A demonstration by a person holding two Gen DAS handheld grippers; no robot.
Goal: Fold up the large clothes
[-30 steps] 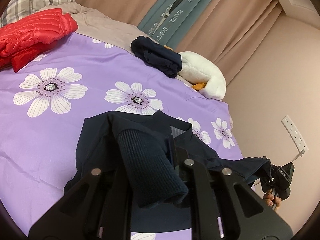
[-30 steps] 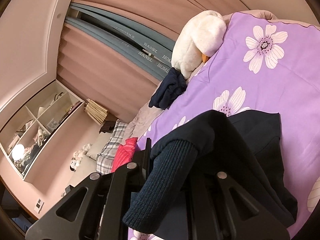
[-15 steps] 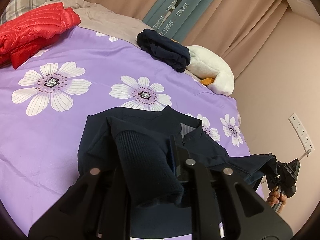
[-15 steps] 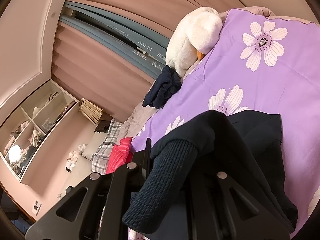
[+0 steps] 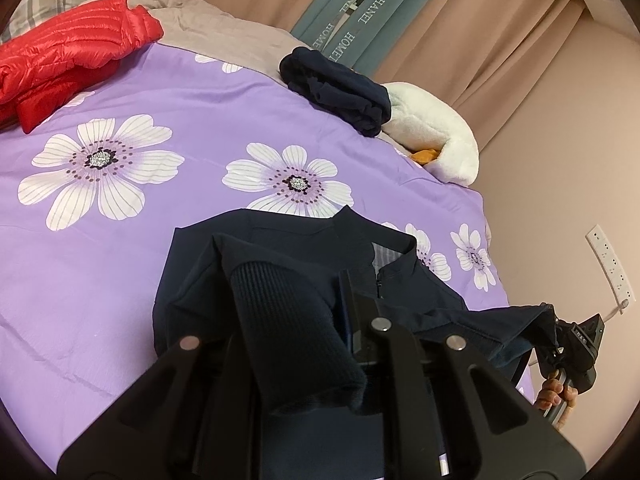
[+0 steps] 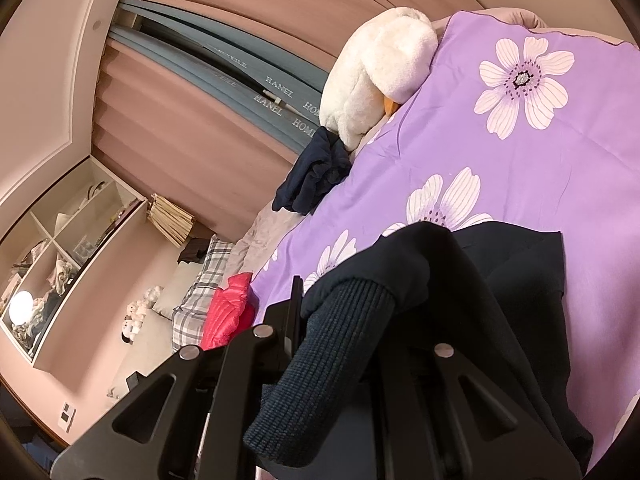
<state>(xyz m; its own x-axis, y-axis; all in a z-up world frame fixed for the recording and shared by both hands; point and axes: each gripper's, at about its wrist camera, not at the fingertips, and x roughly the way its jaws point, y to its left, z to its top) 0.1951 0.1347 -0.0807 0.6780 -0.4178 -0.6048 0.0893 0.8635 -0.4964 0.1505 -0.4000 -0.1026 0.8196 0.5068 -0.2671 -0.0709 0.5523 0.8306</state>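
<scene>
A dark navy jacket (image 5: 280,256) lies on the purple flowered bedspread (image 5: 140,208), its collar and zip toward the right. My left gripper (image 5: 292,320) is shut on one ribbed cuff (image 5: 296,344) of it, which drapes back over the fingers. My right gripper (image 6: 344,320) is shut on the other ribbed cuff (image 6: 320,384); the jacket (image 6: 520,280) trails behind onto the bed. In the left wrist view the right gripper (image 5: 576,344) shows at the far right, off the bed's edge, with the sleeve stretched to it.
A red puffer jacket (image 5: 64,60) lies at the far left of the bed. A folded navy garment (image 5: 336,88) and a white plush toy (image 5: 436,136) sit by the curtains (image 5: 440,20). A wall with a socket strip (image 5: 608,264) runs along the right.
Both grippers have shifted slightly with the cuffs still held; the jacket body has slid a little further up the bed and the sleeve to the right gripper stays stretched.
</scene>
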